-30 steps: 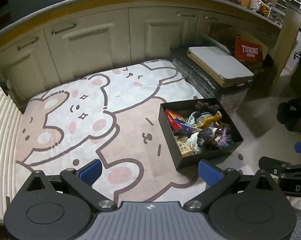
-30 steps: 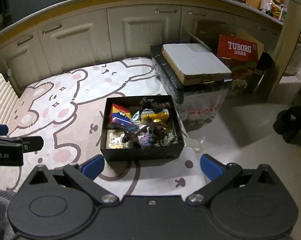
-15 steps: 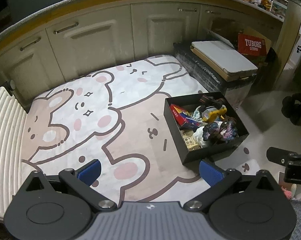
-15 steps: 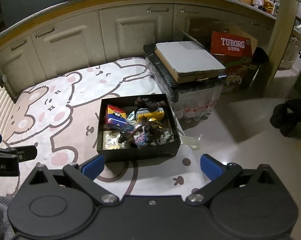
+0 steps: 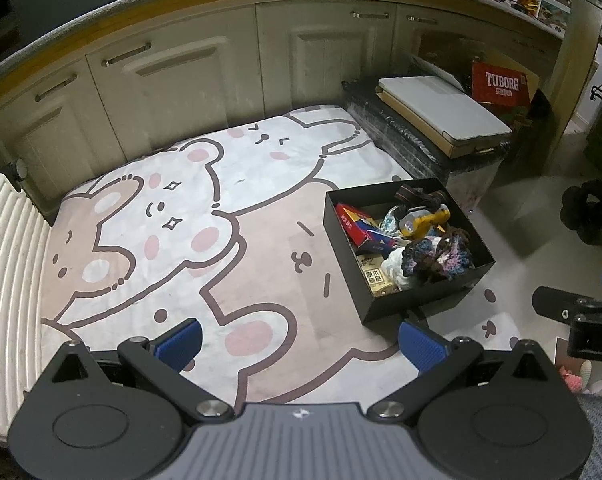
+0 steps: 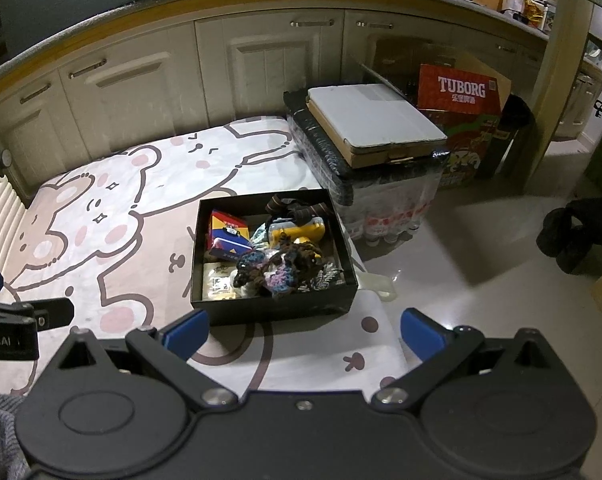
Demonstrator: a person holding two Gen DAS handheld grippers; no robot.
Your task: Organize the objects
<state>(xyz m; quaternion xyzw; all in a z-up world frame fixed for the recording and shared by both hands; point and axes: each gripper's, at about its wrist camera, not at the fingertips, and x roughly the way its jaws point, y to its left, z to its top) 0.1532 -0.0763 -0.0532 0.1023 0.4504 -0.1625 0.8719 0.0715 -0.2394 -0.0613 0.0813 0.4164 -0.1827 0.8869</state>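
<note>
Box (image 6: 273, 304) of jumbled items sits on the mat's (image 5: 221, 248) right edge, so your right gripper (image 6: 303, 330) hovers nearest it; the left gripper (image 5: 299, 342) too hangs spread and empty.

My right claw (image 5: 573, 312) is cut off by the right edge of the left view, its lettering broken after "DA". My left claw (image 6: 25, 316) runs off the left edge of the right view. In the box (image 6: 273, 304), yarn (image 6: 277, 268) hides whatever lies under it, and the print on the tan packet (image 6: 217, 280) is too small to read. The radiator (image 5: 5, 280) is cropped at the left. A dark heap (image 6: 573, 236) on the floor is too dim to identify.
</note>
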